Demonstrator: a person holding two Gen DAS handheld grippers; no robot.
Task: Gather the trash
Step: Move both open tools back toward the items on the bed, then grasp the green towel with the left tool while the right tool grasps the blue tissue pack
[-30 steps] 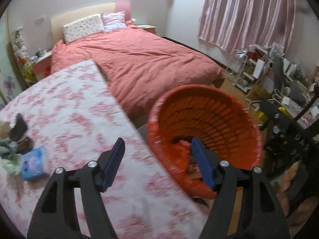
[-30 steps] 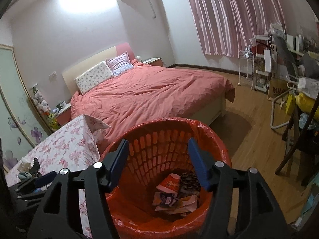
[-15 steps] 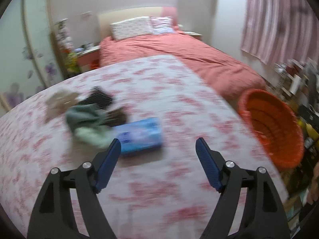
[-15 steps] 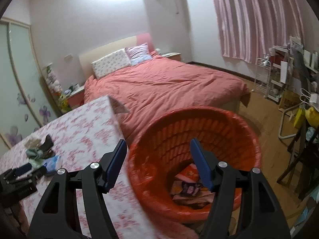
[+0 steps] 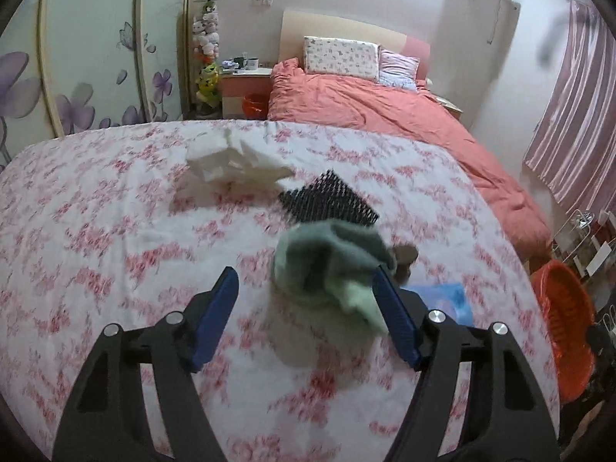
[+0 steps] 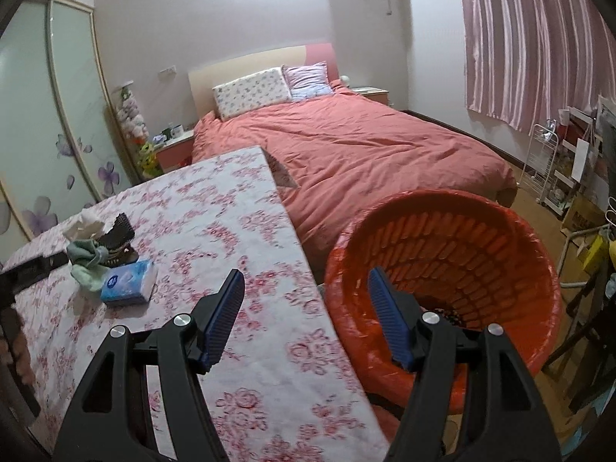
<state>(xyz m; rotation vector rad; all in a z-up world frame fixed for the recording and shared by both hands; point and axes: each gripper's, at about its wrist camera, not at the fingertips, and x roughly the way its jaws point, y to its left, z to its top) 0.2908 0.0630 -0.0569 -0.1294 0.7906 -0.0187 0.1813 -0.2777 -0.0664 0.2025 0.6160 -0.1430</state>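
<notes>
I hold my left claw wide open above the surface, a table under a white cloth printed with pink flowers. Nothing sits between its blue pads. A crumpled grey-green cloth bundle lies just ahead, nearer the right-hand pad. Behind the bundle rests a flat black spiky mat, and farther back a heap of crumpled white tissue paper. A flat light-blue tissue packet shows just right of the pad, partly hidden. To the left, the cloth is bare all the way to the far edge.

My right claw is also spread open and grips nothing. It straddles the surface's right edge: its left pad hangs over the cloth, its right pad in front of the round orange plastic trash basket, which stands on the floor against that edge. Some dark wrappers show at its bottom. The red-covered bed lies beyond both, and wooden floor opens to the right.

Half a second ago the left claw looked at the pile from farther off, with the blue packet centred between its pads; now it has come closer and turned so the green bundle fills the middle. The right claw has swung left, so more of the surface shows and the basket sits farther right.
</notes>
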